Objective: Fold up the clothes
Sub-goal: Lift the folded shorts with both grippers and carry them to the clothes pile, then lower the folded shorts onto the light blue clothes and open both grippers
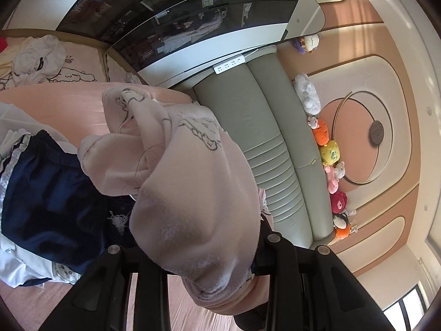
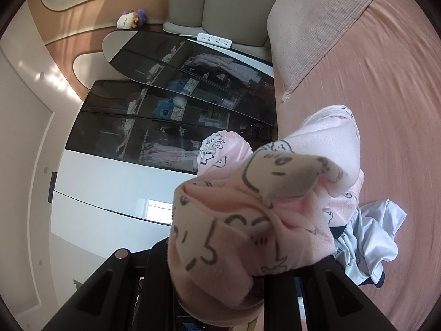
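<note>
The bed [image 2: 386, 88] fills the scene, spread with a pink sheet, and a pale quilted pillow [image 2: 311, 27] lies at its head end. Beside it runs the long dark-glass wardrobe [image 2: 171, 104], and the grey padded headboard [image 1: 264, 127] stands with a white power strip [image 1: 229, 65] resting on its top edge. A row of plush toys [image 1: 332, 165] lines the ledge behind the headboard.

Now the garment: a pink fleece top [image 1: 193, 193] printed with cartoon dogs is up off the bed, bunched and hanging between the two tools. In the left wrist view it bulges right over the left tongs [image 1: 209, 284], draping down between the black arms and hiding the tips, so the fleece sits squarely in the grip; they look clamped on it. In the right wrist view the same fleece is wadded into a thick knot directly in front of the right tongs [image 2: 234, 289], covering the tips there too, again clamped on the cloth.

Below the lifted top, on the sheet, lies a navy garment [image 1: 52, 193] with a silver stripe, on top of white clothing [image 1: 16, 264]. Well apart, at the far end of the bed, sits another crumpled white garment [image 1: 38, 58].
</note>
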Demonstrator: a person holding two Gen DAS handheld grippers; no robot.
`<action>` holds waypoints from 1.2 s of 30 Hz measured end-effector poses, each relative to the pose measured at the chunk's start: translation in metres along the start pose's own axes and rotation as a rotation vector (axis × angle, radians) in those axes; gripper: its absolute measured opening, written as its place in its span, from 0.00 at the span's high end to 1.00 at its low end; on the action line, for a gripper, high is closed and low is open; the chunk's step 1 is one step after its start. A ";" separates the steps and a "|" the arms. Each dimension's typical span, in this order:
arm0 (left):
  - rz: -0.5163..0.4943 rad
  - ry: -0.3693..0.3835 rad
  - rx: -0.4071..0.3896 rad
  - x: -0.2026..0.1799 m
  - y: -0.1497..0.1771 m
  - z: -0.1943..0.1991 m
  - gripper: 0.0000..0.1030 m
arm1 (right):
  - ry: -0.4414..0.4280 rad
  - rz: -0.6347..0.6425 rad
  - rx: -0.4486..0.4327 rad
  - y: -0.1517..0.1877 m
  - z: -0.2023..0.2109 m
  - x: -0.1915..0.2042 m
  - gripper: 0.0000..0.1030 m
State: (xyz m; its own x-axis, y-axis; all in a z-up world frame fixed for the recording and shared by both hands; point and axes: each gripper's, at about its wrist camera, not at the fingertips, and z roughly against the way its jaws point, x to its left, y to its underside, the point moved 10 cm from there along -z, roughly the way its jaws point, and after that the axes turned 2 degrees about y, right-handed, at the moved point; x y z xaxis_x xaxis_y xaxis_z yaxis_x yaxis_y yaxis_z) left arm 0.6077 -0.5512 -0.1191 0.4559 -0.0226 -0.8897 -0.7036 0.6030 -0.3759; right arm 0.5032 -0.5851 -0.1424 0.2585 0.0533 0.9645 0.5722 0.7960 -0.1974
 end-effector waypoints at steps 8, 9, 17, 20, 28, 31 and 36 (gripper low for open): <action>0.010 -0.016 -0.064 0.021 -0.050 0.030 0.74 | -0.034 0.048 0.094 0.020 -0.062 0.025 0.81; 0.011 -0.018 -0.065 0.024 -0.052 0.031 0.74 | -0.036 0.052 0.102 0.021 -0.068 0.026 0.81; 0.017 -0.044 -0.054 0.052 -0.057 0.031 0.73 | -0.005 0.071 0.138 0.031 -0.090 0.018 0.81; 0.022 -0.066 -0.041 0.068 -0.050 0.031 0.73 | 0.018 0.058 0.167 0.038 -0.092 -0.001 0.81; 0.053 -0.172 0.022 0.112 -0.021 0.029 0.73 | 0.112 -0.011 0.219 0.056 -0.089 -0.060 0.81; 0.053 -0.195 0.024 0.120 -0.015 0.030 0.73 | 0.151 -0.026 0.232 0.062 -0.087 -0.079 0.81; 0.055 -0.230 0.049 0.134 -0.008 0.030 0.73 | 0.222 0.026 0.243 0.064 -0.085 -0.096 0.80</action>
State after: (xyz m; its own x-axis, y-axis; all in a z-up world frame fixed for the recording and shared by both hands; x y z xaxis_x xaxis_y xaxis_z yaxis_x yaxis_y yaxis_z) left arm 0.6912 -0.5351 -0.2272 0.5341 0.1901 -0.8237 -0.7058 0.6366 -0.3108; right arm 0.5814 -0.5910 -0.2621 0.4487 -0.0361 0.8929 0.3678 0.9181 -0.1477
